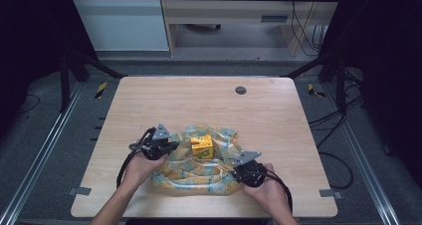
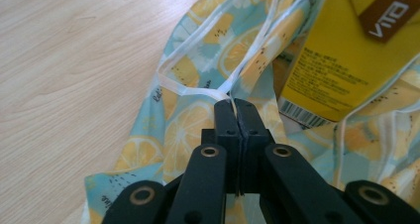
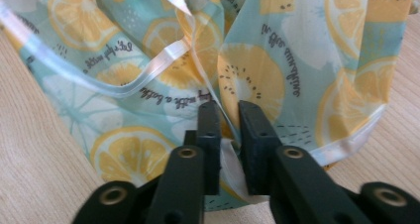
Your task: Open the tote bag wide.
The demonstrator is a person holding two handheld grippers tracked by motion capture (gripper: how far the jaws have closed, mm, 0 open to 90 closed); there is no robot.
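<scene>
Wooden table [image 1: 278, 120], dark frame and cables around, grey floor beyond. Lemon-print plastic bag [image 1: 199, 172] lies crumpled near my edge of table, between my hands. Yellow drink carton [image 1: 202, 146] stands on it, toward far side; barcode visible in left gripper view. My left gripper [image 2: 236, 105] clamped tight on bag's white rim strip, jaws together, beside carton. My right gripper [image 3: 229, 112] at bag's near-right corner, jaws a little apart with thin bag film between them; real grip, cannot tell.
</scene>
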